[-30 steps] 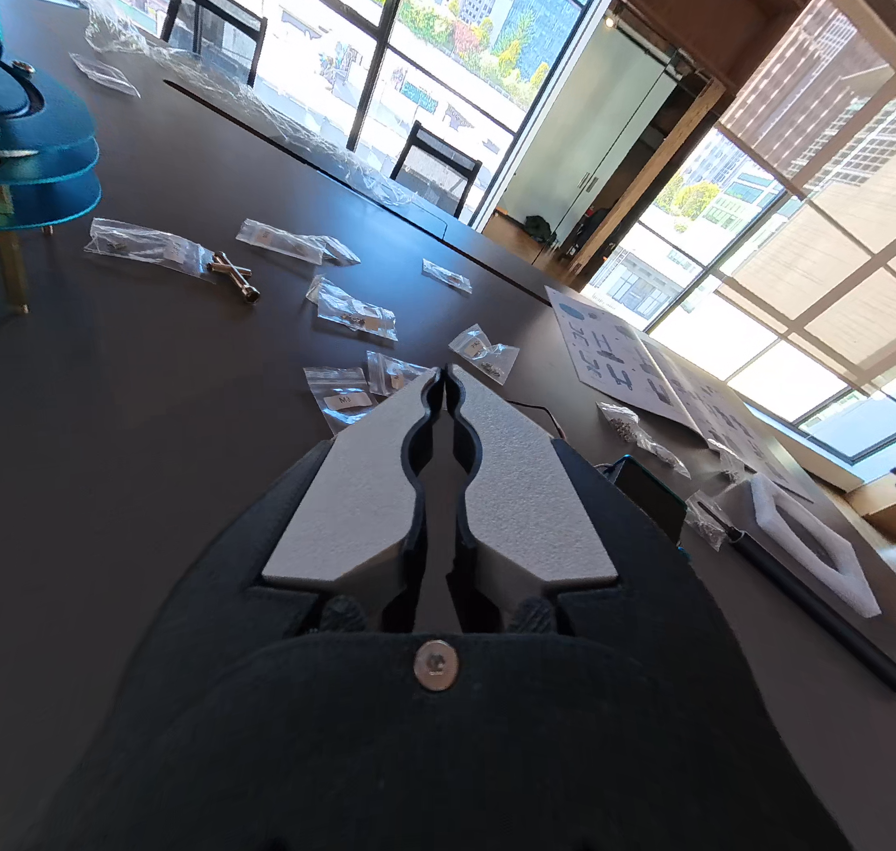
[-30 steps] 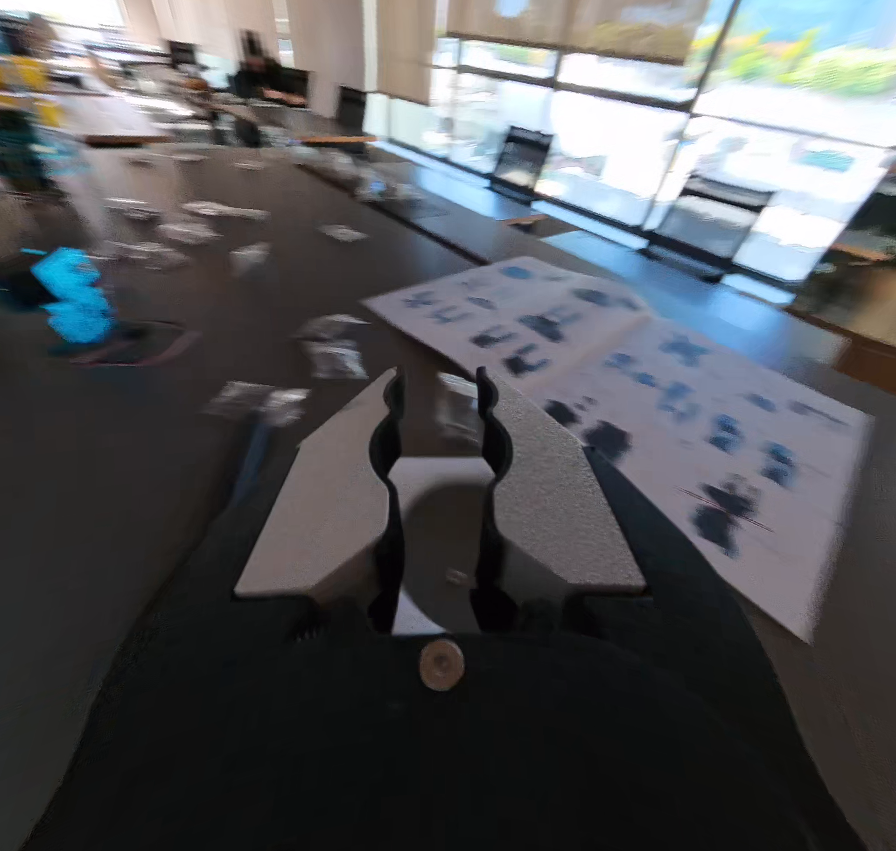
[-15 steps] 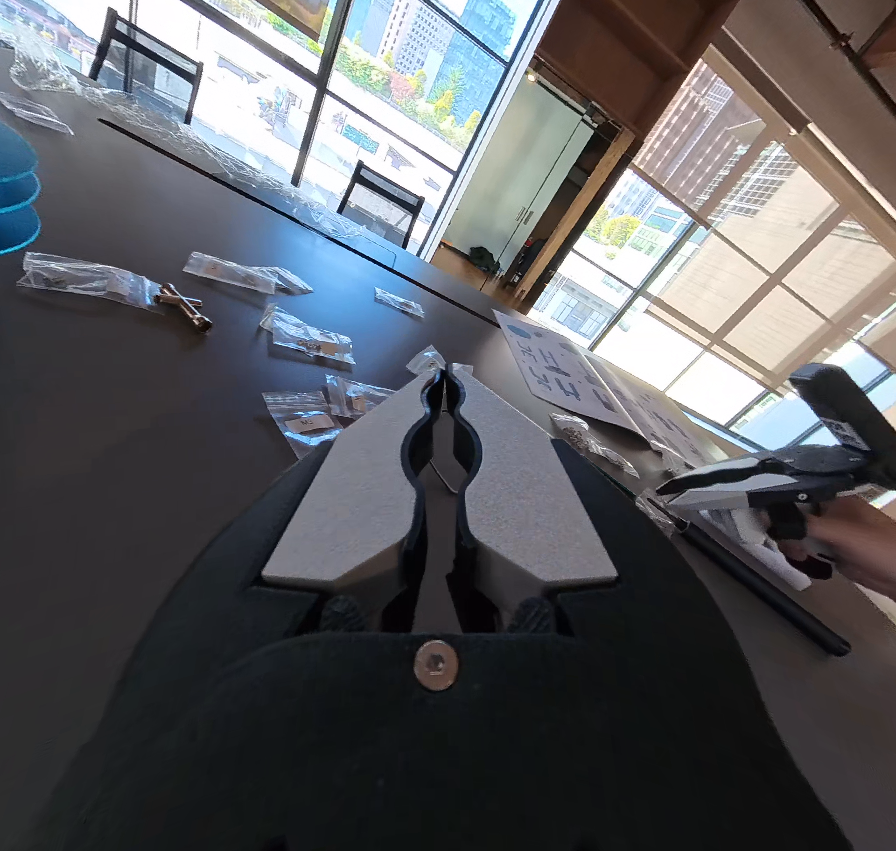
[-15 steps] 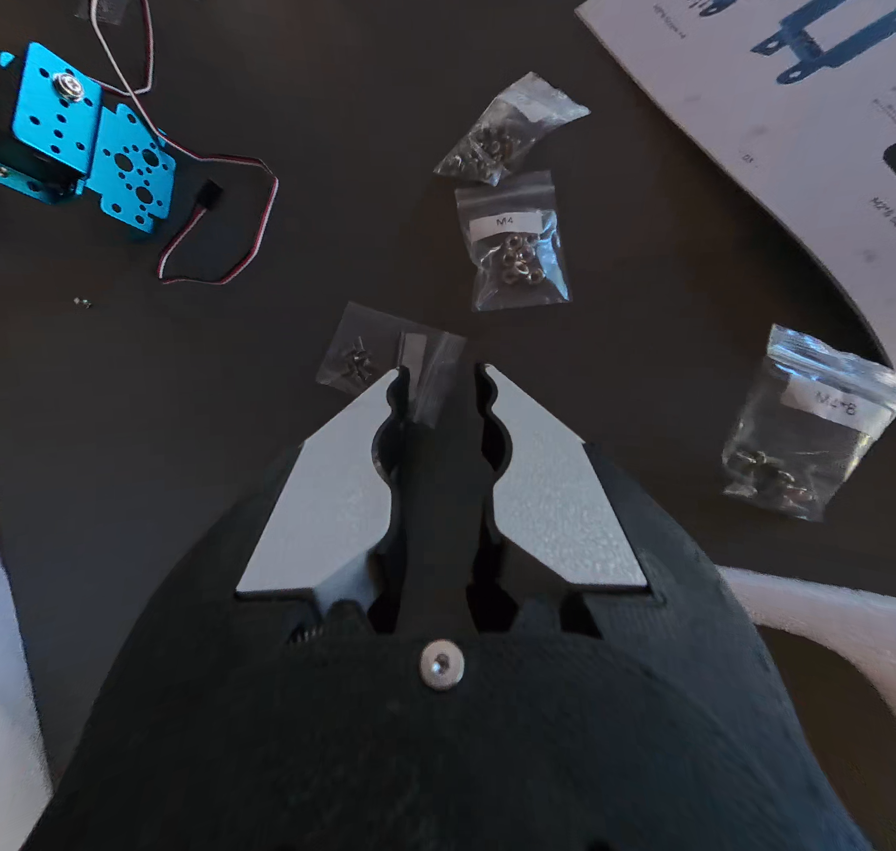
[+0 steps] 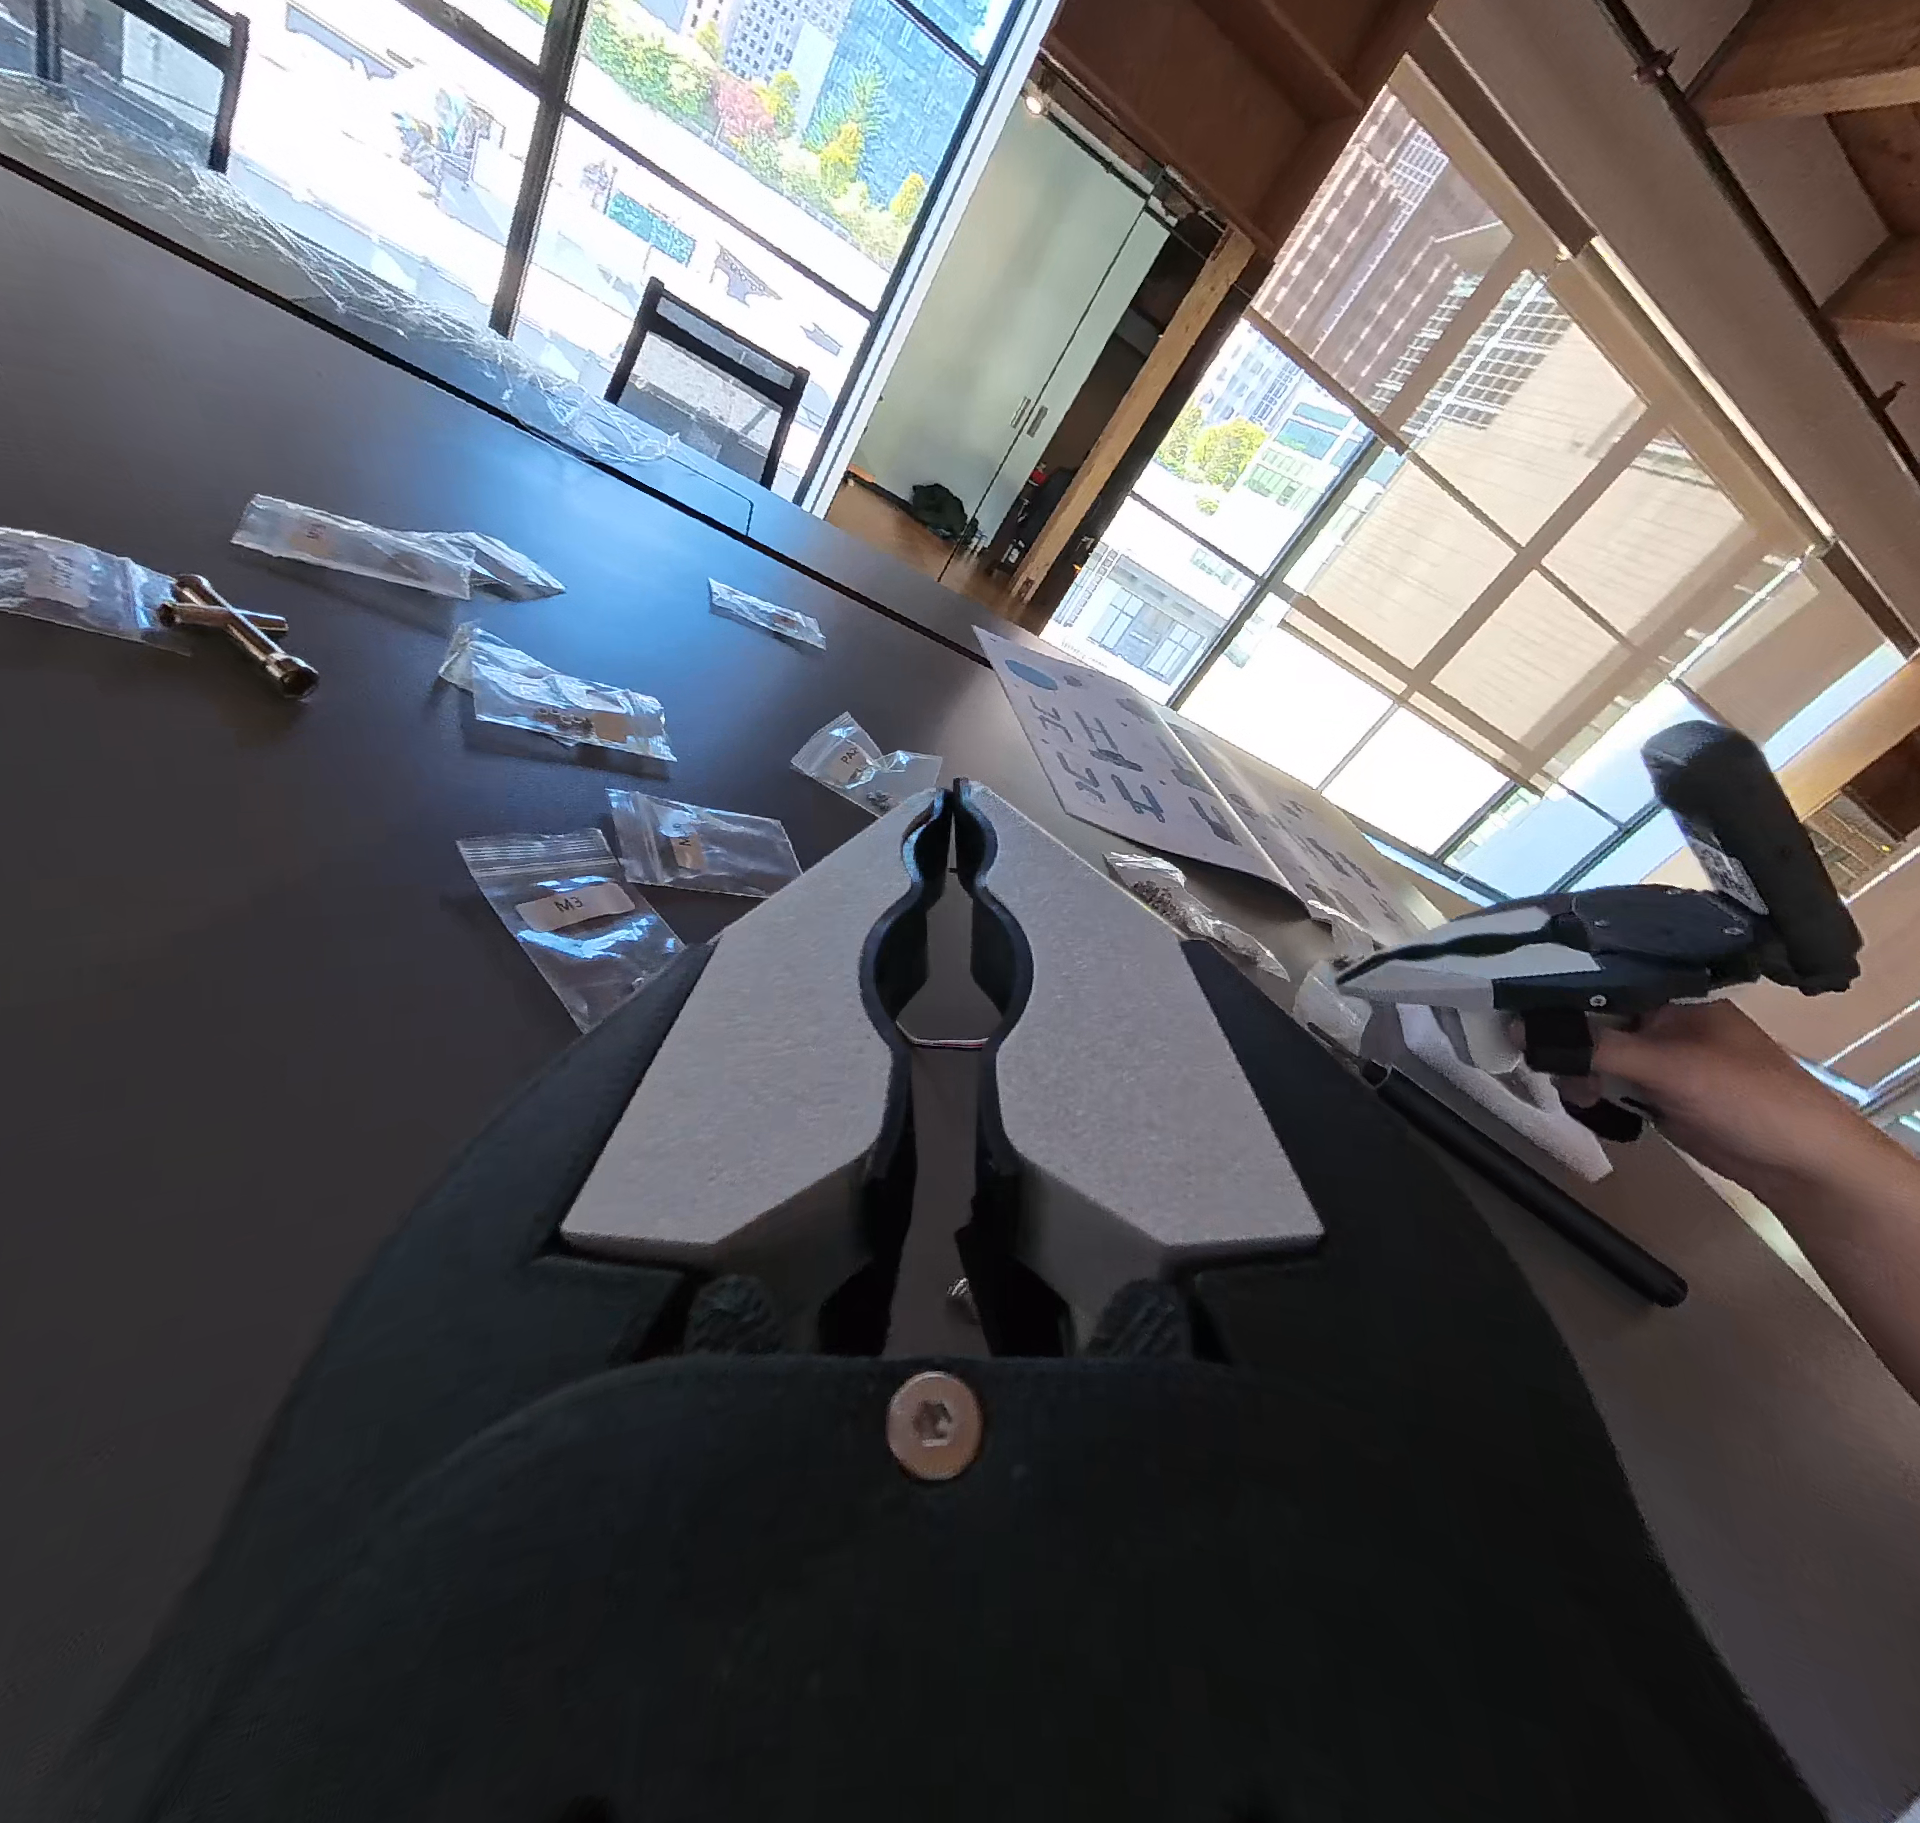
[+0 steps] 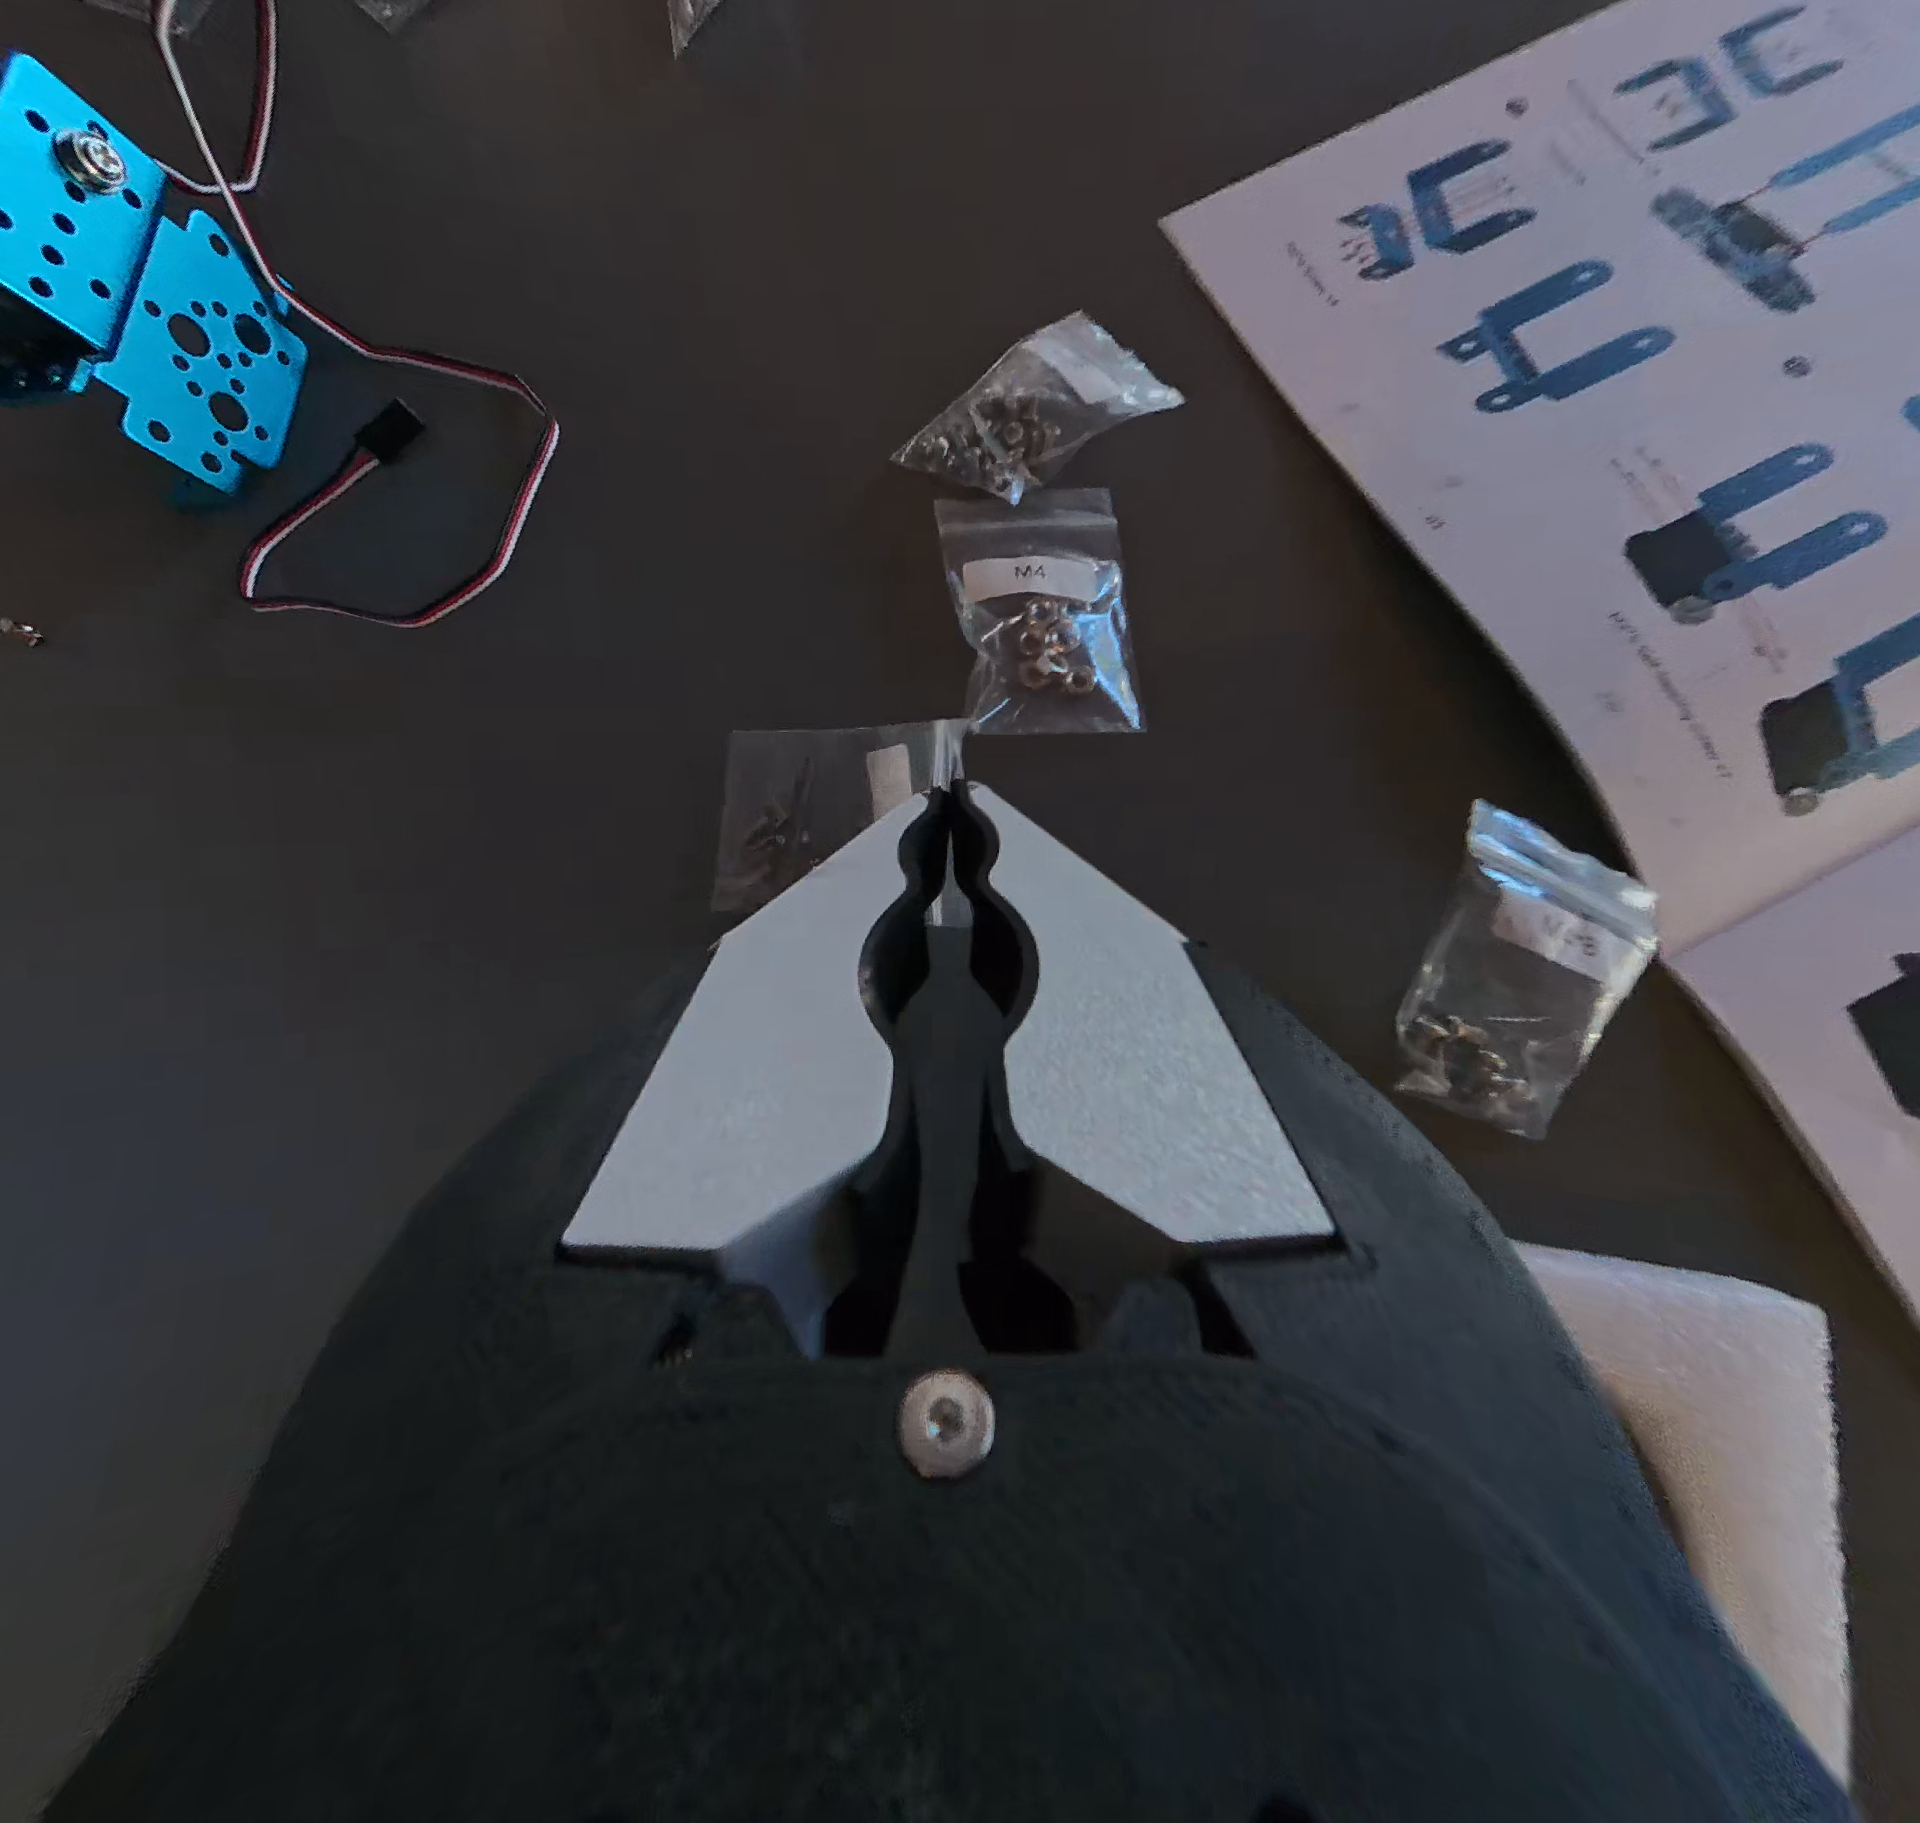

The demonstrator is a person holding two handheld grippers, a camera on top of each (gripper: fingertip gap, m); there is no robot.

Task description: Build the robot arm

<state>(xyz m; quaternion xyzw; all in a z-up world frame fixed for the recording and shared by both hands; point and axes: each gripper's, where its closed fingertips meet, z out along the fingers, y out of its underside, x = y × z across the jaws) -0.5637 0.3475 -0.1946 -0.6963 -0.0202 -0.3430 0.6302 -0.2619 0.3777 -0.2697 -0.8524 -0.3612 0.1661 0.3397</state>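
Your right gripper (image 6: pixel 951 791) has its fingers pinched on the edge of a flat clear plastic bag of dark screws (image 6: pixel 800 817) lying on the dark table (image 6: pixel 623 630). Three more clear bags of metal nuts sit near it: one crumpled (image 6: pixel 1029 417), one labelled (image 6: pixel 1044 620), one beside the printed white instruction sheet (image 6: pixel 1621 423). The blue perforated metal bracket (image 6: pixel 156 319) is cut off at the left edge. Your left gripper (image 5: pixel 954 799) has its fingers pressed together, holding nothing, over the table. A silver cross wrench (image 5: pixel 239 620) lies far left.
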